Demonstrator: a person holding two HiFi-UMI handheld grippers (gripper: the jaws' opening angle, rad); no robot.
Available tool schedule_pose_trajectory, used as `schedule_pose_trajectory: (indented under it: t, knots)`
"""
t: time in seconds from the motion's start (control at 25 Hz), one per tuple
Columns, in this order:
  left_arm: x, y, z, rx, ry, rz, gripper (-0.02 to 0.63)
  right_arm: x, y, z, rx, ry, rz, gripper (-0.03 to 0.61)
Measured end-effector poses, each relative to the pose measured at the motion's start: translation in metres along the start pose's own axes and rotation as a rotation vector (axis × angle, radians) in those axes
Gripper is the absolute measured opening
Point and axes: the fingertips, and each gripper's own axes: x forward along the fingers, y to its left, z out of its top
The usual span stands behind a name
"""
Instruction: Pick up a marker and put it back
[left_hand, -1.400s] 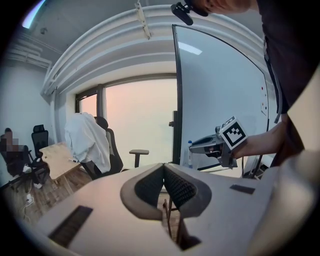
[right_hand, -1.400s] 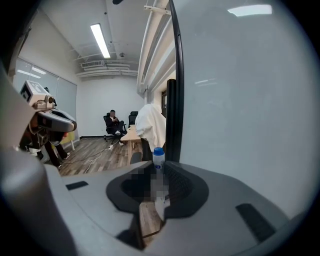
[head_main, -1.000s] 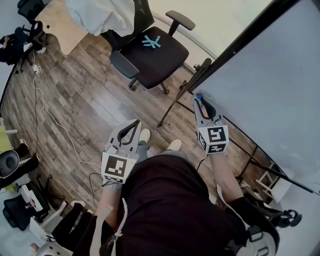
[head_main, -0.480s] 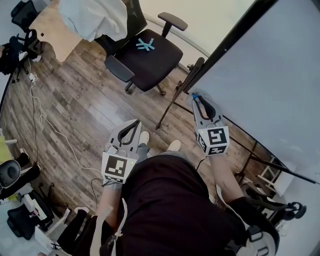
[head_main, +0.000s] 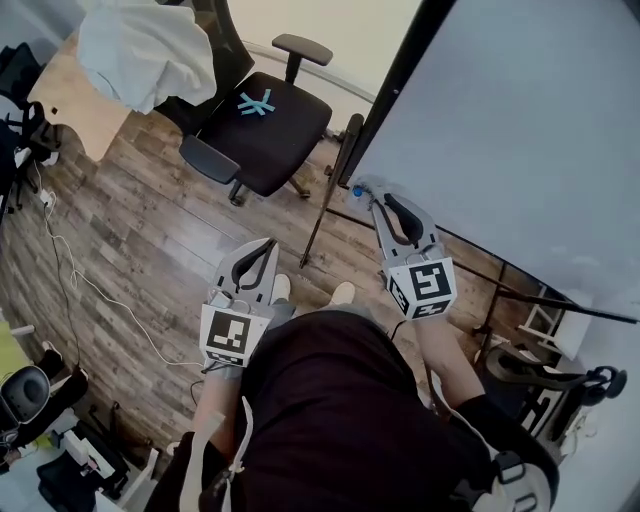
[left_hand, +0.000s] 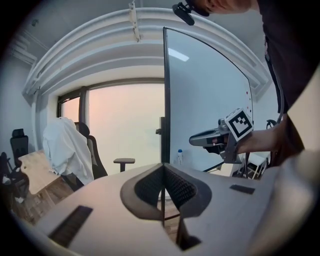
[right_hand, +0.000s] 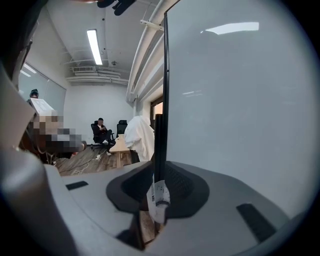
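On our left, a rumpled white cloth (head_main: 150, 50) lies by a black padded chair (head_main: 262, 120) on the wood-plank floor (head_main: 130, 230). Our left tool (head_main: 268, 245) is pressed together with nothing in it. Our right tool (head_main: 363, 194) pinches the slim white marker (right_hand: 158, 197), whose blue cap is near the dark frame of the smooth whiteboard (head_main: 520, 130).

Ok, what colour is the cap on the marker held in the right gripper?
Blue. The cap of the marker shows best in the head view.
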Motion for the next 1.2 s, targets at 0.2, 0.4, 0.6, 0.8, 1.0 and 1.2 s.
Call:
schedule_pose_trajectory:
  t: [0.2, 0.4, 0.6, 0.8, 1.0, 1.2]
  knots:
    - [0.017, -0.011, 0.011, 0.036, -0.031, -0.068, 0.009, -0.022, -0.014, 0.008, 0.01, -0.021, -0.062, 0.077]
    - [0.032, -0.027, 0.022, 0.041, -0.044, -0.139, 0.009, -0.046, -0.025, 0.015, 0.019, -0.042, -0.123, 0.077]
    - [0.047, -0.048, 0.03, 0.064, -0.062, -0.221, 0.009, -0.077, -0.036, 0.017, 0.041, -0.062, -0.197, 0.075]
    - [0.061, -0.072, 0.038, 0.082, -0.07, -0.307, 0.009, -0.109, -0.047, 0.013, 0.058, -0.071, -0.282, 0.068]
    - [0.074, -0.097, 0.046, 0.092, -0.069, -0.399, 0.009, -0.14, -0.058, 0.004, 0.08, -0.063, -0.377, 0.063]
    - [0.086, -0.12, 0.052, 0.127, -0.101, -0.487, 0.009, -0.17, -0.065, -0.011, 0.108, -0.049, -0.466, 0.063]
